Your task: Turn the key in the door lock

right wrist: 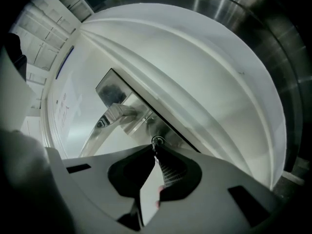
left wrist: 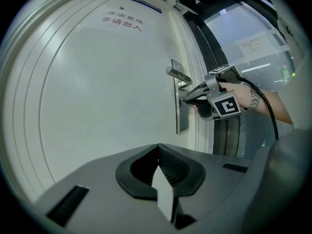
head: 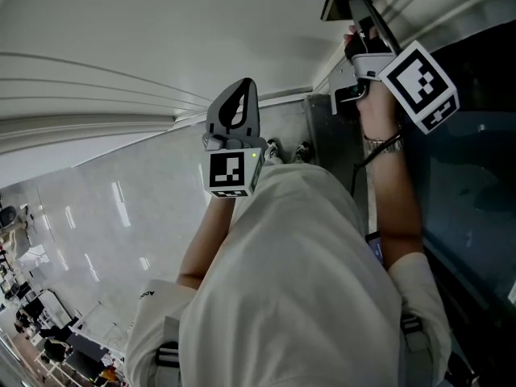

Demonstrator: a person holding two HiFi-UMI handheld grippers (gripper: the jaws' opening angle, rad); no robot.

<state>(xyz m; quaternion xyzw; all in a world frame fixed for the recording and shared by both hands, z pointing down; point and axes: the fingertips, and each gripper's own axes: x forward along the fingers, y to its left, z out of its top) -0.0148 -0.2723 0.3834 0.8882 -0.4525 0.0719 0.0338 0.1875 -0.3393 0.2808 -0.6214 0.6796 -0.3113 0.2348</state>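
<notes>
Right tool [right wrist: 156, 150] clamped on key [right wrist: 157, 141] at its tips — against lock plate [right wrist: 114, 88], left tool [left wrist: 157, 146] closed, empty

The white door [left wrist: 107, 82] carries a tall metal lock plate [left wrist: 181, 122] near its right edge. A lever handle [left wrist: 174, 73] sits on the plate's upper part, and red lettering [left wrist: 122, 22] near the door's top edge.

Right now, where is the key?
In the right gripper view, the key sits pinched between the jaws of the right gripper, against the lock plate just below the door handle.
</notes>
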